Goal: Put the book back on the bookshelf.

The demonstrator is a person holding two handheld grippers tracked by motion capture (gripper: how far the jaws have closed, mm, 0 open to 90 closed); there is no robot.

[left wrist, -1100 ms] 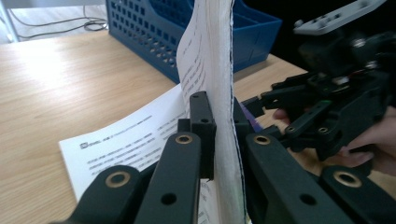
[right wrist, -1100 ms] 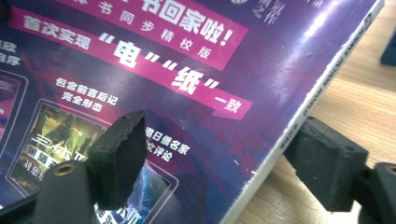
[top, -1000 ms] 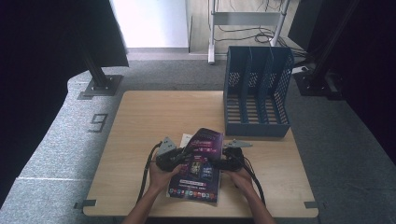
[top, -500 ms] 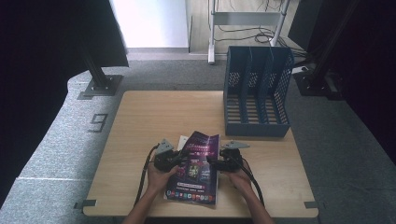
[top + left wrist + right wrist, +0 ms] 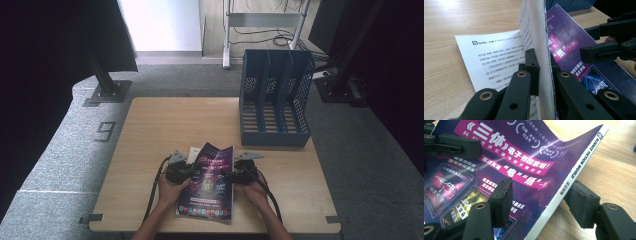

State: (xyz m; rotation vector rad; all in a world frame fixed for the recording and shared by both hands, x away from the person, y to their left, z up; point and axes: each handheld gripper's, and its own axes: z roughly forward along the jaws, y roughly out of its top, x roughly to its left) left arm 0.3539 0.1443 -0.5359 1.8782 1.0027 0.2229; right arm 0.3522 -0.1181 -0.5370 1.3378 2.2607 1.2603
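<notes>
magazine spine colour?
White with black lettering, on the purple-covered magazine; spine shows best in the right gripper view.

A magazine (image 5: 210, 182) with a glossy purple paper cover lies on a pale wood-grain counter (image 5: 160, 130) with a smooth, matt finish. Its inner pages (image 5: 496, 57) are plain white matt paper. The fingers (image 5: 501, 200) holding the magazine's edges are matt black plastic with dull brass-coloured rivets. Beyond the magazine, a blue file rack (image 5: 275, 97) looks like matt perforated plastic. Around the counter, the floor (image 5: 65, 150) is rough grey carpet.
</notes>
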